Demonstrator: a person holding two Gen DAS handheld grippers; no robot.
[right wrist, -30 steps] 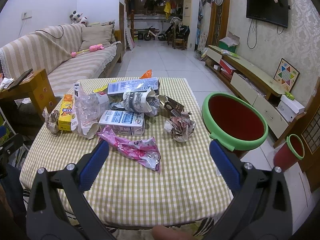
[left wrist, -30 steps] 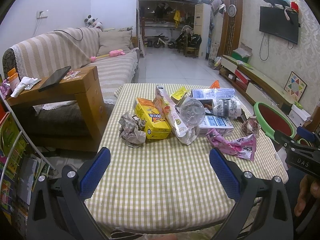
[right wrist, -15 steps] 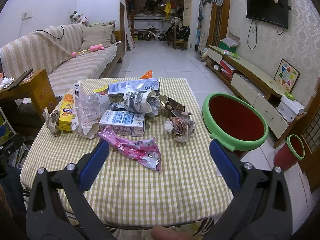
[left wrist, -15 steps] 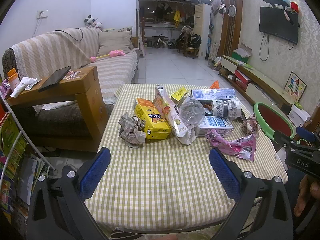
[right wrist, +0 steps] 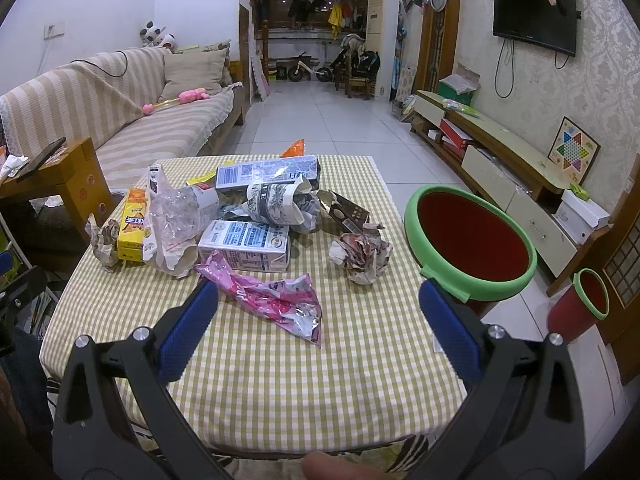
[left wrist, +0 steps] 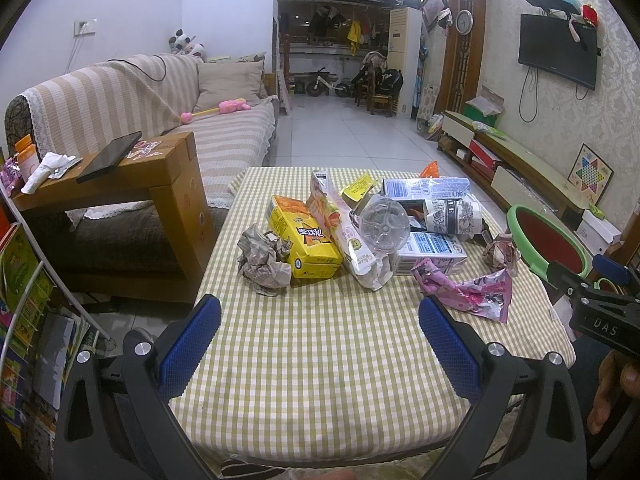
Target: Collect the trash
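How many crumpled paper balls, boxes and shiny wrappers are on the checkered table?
Crumpled paper balls: 2
Boxes: 3, yellow box, milk carton, long blue carton
Pink shiny wrapper: 1
Total: 6

Almost nothing differs from a second ago. In the left wrist view the right gripper (left wrist: pixel 586 280), just beside the bin (left wrist: pixel 520 216), has dipped a touch against the bin's rim, and its lettering, smeared half a second ago, reads sharp again. In the right wrist view the fingertip (right wrist: pixel 332 466), well below the bin, has slid slightly left.
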